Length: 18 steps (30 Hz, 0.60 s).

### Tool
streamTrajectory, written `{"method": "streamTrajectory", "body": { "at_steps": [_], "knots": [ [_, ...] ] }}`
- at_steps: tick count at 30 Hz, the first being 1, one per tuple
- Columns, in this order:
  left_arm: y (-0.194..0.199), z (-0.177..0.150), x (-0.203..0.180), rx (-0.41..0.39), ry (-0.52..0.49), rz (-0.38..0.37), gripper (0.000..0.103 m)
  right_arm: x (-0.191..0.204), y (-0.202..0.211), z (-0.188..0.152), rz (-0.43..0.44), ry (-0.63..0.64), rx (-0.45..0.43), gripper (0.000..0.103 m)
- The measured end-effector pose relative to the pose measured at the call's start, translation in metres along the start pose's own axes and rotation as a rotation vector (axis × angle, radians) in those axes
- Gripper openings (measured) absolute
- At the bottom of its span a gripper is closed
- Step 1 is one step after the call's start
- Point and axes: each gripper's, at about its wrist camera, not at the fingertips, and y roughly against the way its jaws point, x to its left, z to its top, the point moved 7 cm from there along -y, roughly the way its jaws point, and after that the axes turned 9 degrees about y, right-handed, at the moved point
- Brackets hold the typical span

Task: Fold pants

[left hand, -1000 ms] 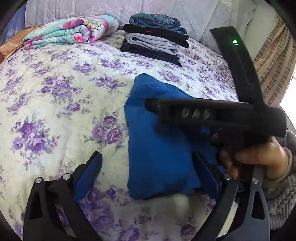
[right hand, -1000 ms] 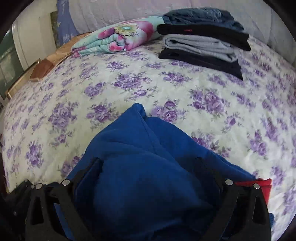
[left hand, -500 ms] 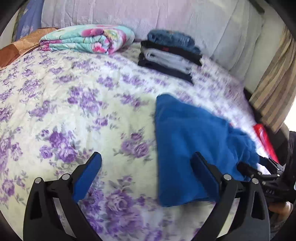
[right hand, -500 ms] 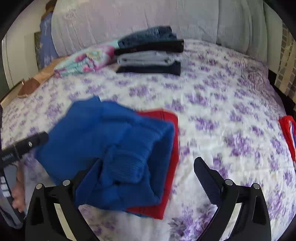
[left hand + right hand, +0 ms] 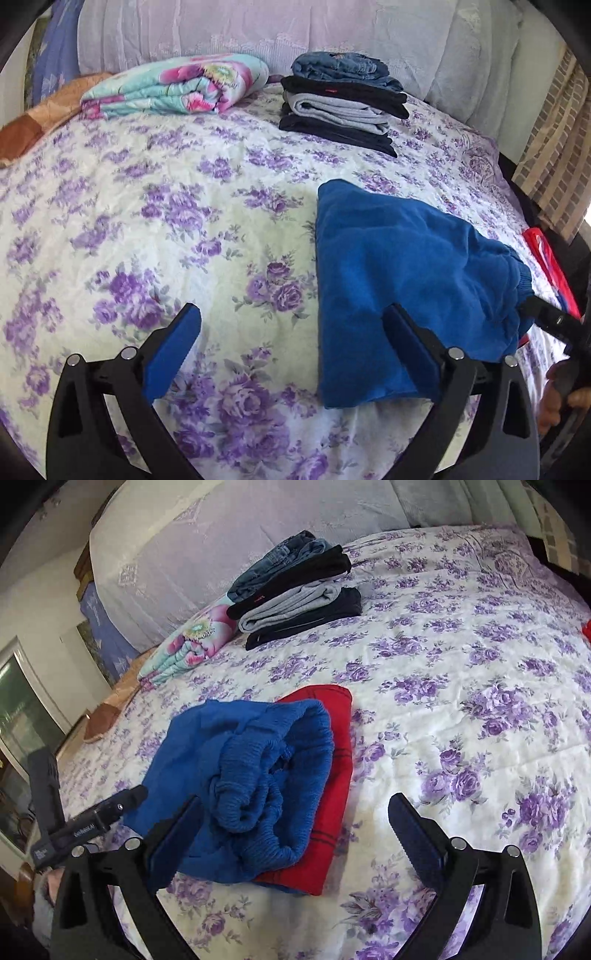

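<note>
Folded blue pants (image 5: 399, 280) lie on the floral bedspread (image 5: 166, 221). In the right wrist view the blue pants (image 5: 255, 775) rest on a folded red garment (image 5: 332, 797), ribbed waistband facing the camera. My left gripper (image 5: 291, 339) is open and empty, its right finger (image 5: 410, 347) over the pants' near edge. My right gripper (image 5: 295, 830) is open and empty, its left finger (image 5: 177, 838) by the waistband. The left gripper's body (image 5: 85, 827) shows at the left of the right wrist view.
A stack of folded pants (image 5: 343, 99) and a rolled floral blanket (image 5: 177, 85) lie near the padded headboard (image 5: 295, 29). A red item (image 5: 546, 258) sits at the bed's right edge by a curtain (image 5: 554, 155).
Both grippers have pulled back from the blue pants. The right gripper, which was over the pants, has let them lie and swung round to the waistband side, showing the red garment beneath.
</note>
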Motion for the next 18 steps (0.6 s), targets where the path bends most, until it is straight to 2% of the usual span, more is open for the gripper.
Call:
{"method": "streamTrajectory", "body": {
  "at_steps": [3,5,12,18],
  "knots": [
    [0.004,0.002,-0.008,-0.006,-0.022,-0.013,0.097,-0.009,0.0,0.002,0.101,-0.118,0.001,0.1],
    [0.006,0.002,-0.013,-0.005,-0.034,-0.024,0.097,-0.013,-0.002,0.002,0.131,-0.167,0.008,0.1],
    [0.002,0.001,-0.021,-0.003,-0.06,-0.027,0.097,-0.009,-0.008,0.003,0.127,-0.15,0.023,0.1],
    [-0.008,0.0,-0.02,0.036,-0.032,-0.058,0.098,-0.007,-0.021,0.001,0.108,-0.136,0.055,0.1]
  ]
}}
